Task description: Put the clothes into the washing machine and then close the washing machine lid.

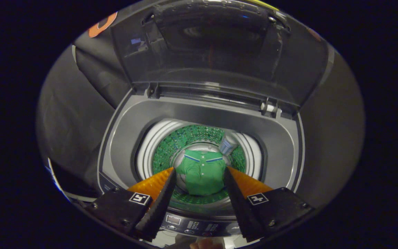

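Hand-held gripper (pixel 199 171) is released: fingers spread wide, nothing between the pads, hovering over the washing machine (pixel 116 145) opening. Green shirt (pixel 201 173) lies at the bottom of the drum (pixel 171 145), seen between and beyond the fingertips, well below them, no contact. Looks like the drop is done.

A small grey-blue item (pixel 227 144) sits against the drum wall just behind the shirt; can't tell what it is.

Risks from here:
- Lid (pixel 216 45) stands upright behind the opening. It needs a pull at its top edge; a push low near the hinge (pixel 269 107) likely just slips off.
- Open fingers could catch the tub rim on the way out.
- Lid released early may slam, or stop short of latching.
- Control panel (pixel 192 224) sits right under the fingers, so an accidental button press is possible.
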Tool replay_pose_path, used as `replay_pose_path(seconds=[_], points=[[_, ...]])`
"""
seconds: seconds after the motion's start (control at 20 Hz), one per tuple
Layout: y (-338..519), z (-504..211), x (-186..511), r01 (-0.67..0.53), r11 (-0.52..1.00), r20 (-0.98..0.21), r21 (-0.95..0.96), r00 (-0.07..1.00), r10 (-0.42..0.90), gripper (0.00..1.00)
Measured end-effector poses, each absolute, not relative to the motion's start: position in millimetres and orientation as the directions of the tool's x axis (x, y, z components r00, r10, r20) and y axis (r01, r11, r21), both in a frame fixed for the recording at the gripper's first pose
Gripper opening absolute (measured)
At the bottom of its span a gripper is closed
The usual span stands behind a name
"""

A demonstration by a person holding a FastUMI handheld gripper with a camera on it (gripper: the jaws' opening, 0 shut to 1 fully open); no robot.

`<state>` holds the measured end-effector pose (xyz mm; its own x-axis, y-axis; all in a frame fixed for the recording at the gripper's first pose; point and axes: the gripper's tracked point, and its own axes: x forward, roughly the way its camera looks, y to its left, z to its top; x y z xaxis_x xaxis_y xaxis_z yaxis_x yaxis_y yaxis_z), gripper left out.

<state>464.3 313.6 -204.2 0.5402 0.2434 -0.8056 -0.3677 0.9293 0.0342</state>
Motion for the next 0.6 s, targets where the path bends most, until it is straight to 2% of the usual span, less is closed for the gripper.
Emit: replay_pose_path(seconds=[0.25,0.6], points=[[324,-150,476,-0.418,0.908,-0.746,0.009,0.602,0.284,0.88],[335,-18,501,-0.458,0.889,-0.577,0.017,0.722,0.383,0.88]])
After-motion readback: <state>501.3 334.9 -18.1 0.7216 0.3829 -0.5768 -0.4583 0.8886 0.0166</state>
